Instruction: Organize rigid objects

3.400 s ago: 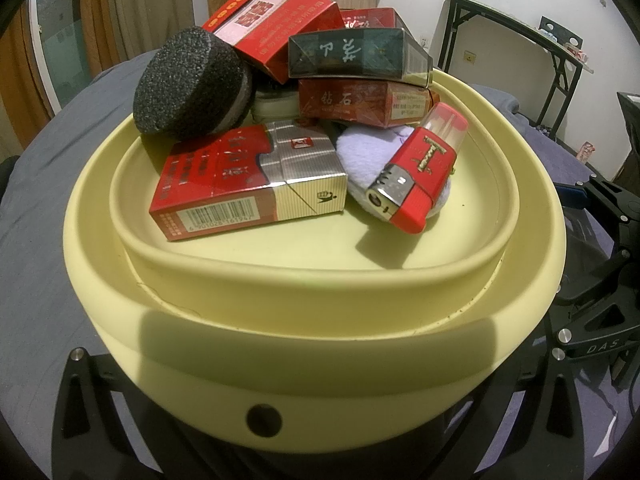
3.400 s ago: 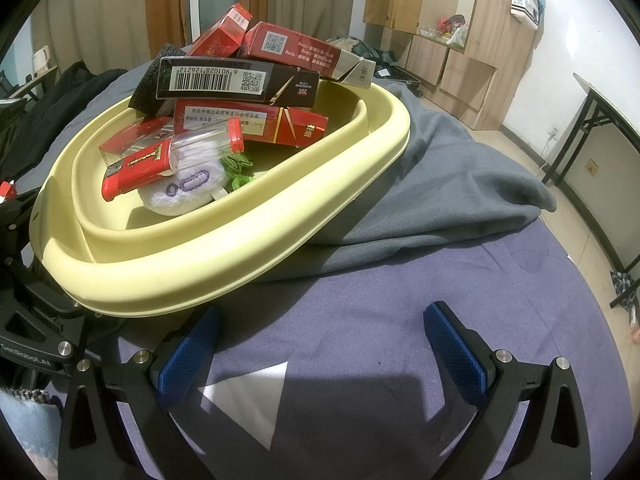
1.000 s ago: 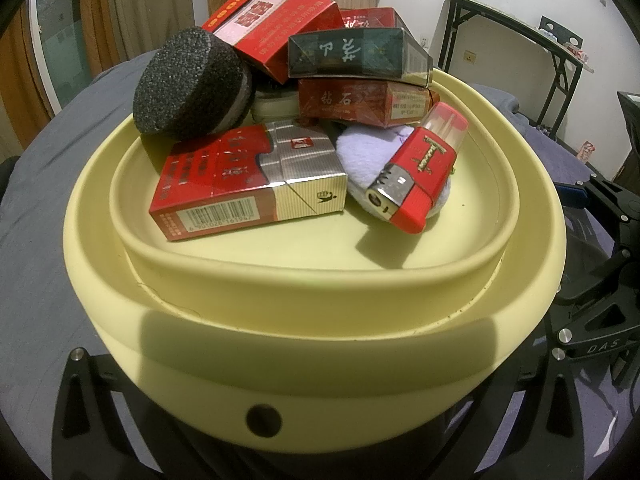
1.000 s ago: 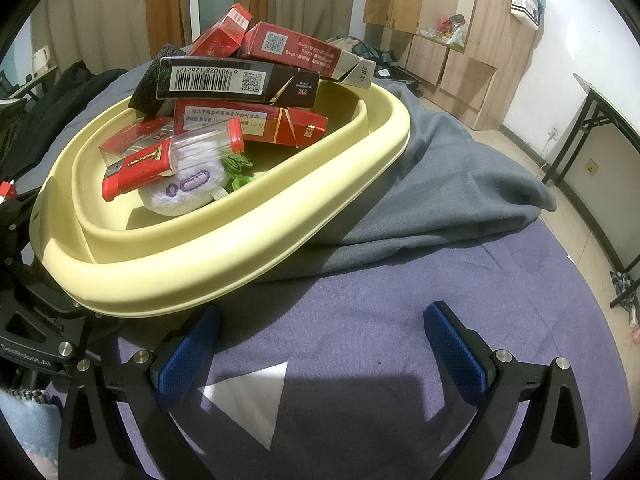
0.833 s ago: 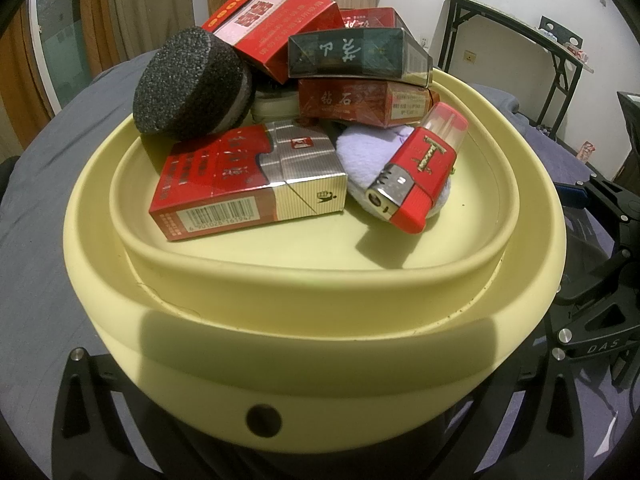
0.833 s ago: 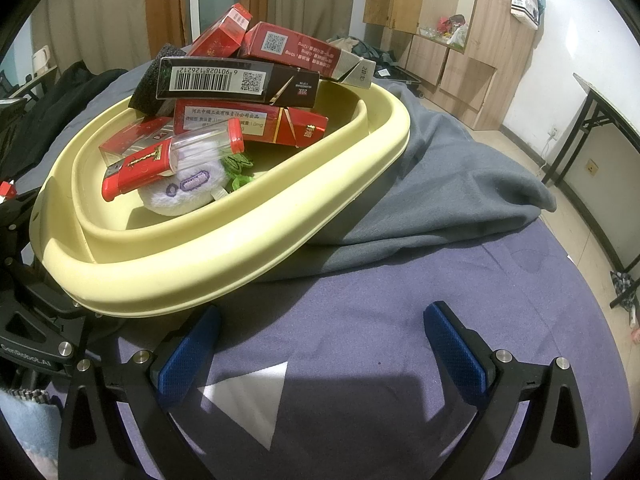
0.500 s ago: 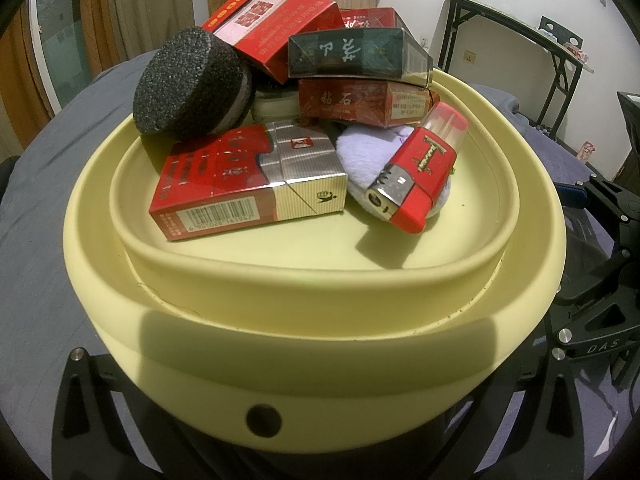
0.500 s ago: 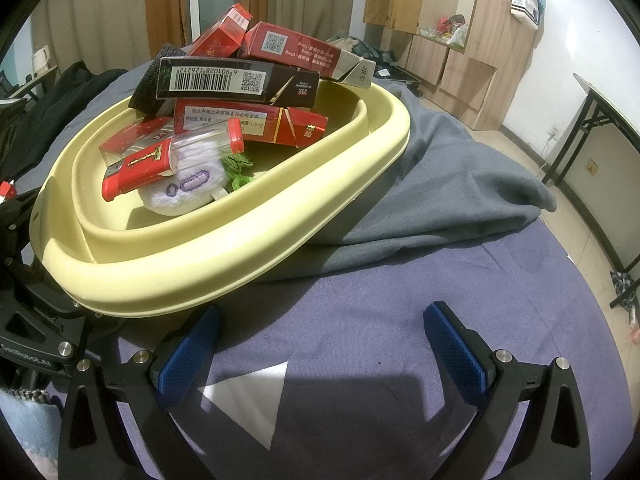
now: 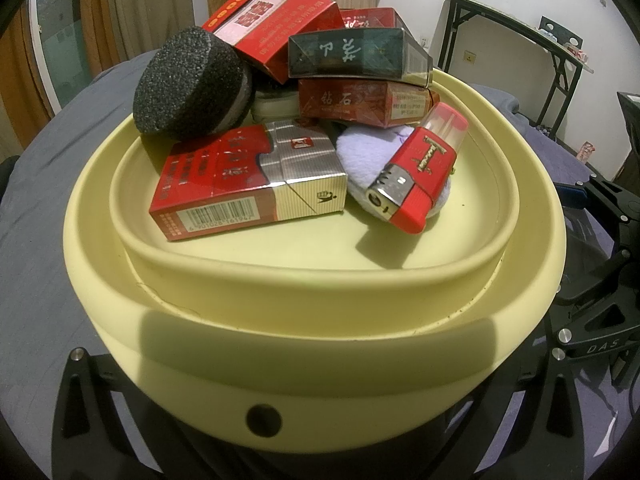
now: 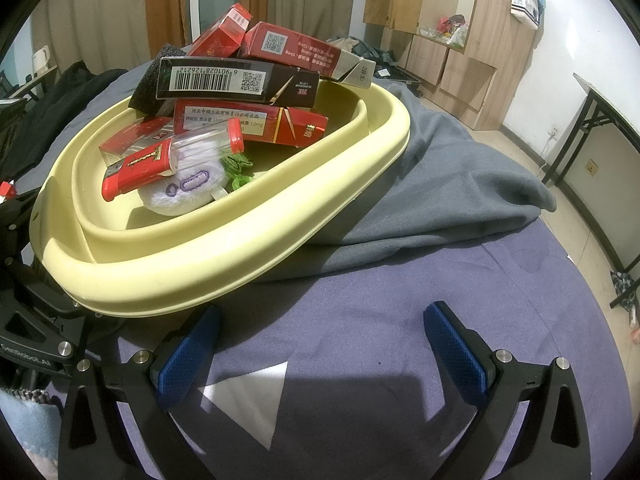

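A pale yellow basin (image 9: 312,344) (image 10: 224,264) fills the left wrist view. It holds several cigarette packs (image 9: 248,184) (image 10: 240,80), a red lighter (image 9: 420,176) (image 10: 140,168), a black round sponge (image 9: 188,84) and a white plush pad (image 9: 364,156) (image 10: 184,196). My left gripper sits under the basin's near rim; its fingertips are hidden by the basin. My right gripper (image 10: 320,344) is open and empty, its blue pads (image 10: 456,348) over the purple cloth just right of the basin.
A purple cloth (image 10: 360,320) covers the round table, with a grey blanket (image 10: 440,200) bunched behind the basin. A black folding table (image 9: 520,52) stands by the white wall. Wooden cabinets (image 10: 440,20) line the back.
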